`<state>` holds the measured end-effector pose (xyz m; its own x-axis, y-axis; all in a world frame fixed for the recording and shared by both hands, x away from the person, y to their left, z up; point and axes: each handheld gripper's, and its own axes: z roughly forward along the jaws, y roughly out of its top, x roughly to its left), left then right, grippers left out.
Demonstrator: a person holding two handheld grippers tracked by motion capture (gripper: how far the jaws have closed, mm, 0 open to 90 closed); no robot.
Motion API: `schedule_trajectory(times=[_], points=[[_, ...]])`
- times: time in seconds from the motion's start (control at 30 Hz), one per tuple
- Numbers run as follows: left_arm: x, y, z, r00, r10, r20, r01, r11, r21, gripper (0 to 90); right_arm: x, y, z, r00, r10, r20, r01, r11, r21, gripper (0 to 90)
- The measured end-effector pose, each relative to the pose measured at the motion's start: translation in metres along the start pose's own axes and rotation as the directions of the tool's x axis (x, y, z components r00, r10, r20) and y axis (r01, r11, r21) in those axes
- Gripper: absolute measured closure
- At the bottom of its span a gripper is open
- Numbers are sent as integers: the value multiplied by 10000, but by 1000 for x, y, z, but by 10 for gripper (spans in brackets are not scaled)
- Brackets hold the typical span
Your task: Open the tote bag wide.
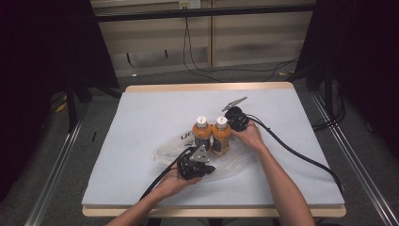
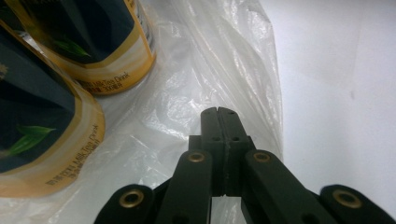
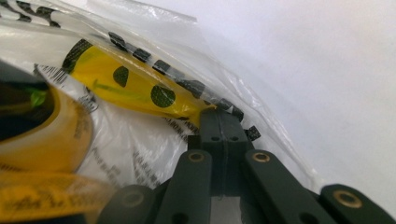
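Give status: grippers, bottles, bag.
Left gripper shut on the plastic bag. Right gripper shut on the bag's far edge. Two bottles upright on the bag, side by side. Nothing in the way.

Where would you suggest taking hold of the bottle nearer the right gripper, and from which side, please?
I would grip that bottle around its narrow neck just under the white cap, coming in from its free right side. It stands upright on the plastic bag, and the other bottle stands close against its left, leaving no room for a jaw there.
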<state>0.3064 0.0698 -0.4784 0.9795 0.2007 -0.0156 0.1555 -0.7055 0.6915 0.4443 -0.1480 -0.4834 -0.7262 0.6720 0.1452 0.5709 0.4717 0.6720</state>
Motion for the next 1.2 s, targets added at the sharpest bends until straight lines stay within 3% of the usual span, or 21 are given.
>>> schedule_trajectory(times=[0.13,0.47,0.77,0.8,1.07,1.2], points=[[-4,-2,1,9996,-106,263,113,9996,-254,900,-3,4,4,9998,165,132,-164,9998,-78,900],[-17,0,0,9979,353,544,-347,9993,-113,900,-7,16,12,9983,251,532,-256,9996,74,900],[-24,-1,-1,9950,460,886,-446,9989,-168,900,-13,25,19,9960,440,776,-445,9990,47,900],[-25,0,-3,9951,458,877,-467,9989,73,900,-13,25,20,9955,526,786,-532,9986,49,900],[-30,-3,-2,9915,543,1182,-513,9983,-280,900,-19,34,25,9924,685,1023,-707,9973,185,900],[-31,-4,-5,9890,601,1354,-593,9982,-97,900,-20,38,29,9903,732,1179,-761,9969,202,900]])
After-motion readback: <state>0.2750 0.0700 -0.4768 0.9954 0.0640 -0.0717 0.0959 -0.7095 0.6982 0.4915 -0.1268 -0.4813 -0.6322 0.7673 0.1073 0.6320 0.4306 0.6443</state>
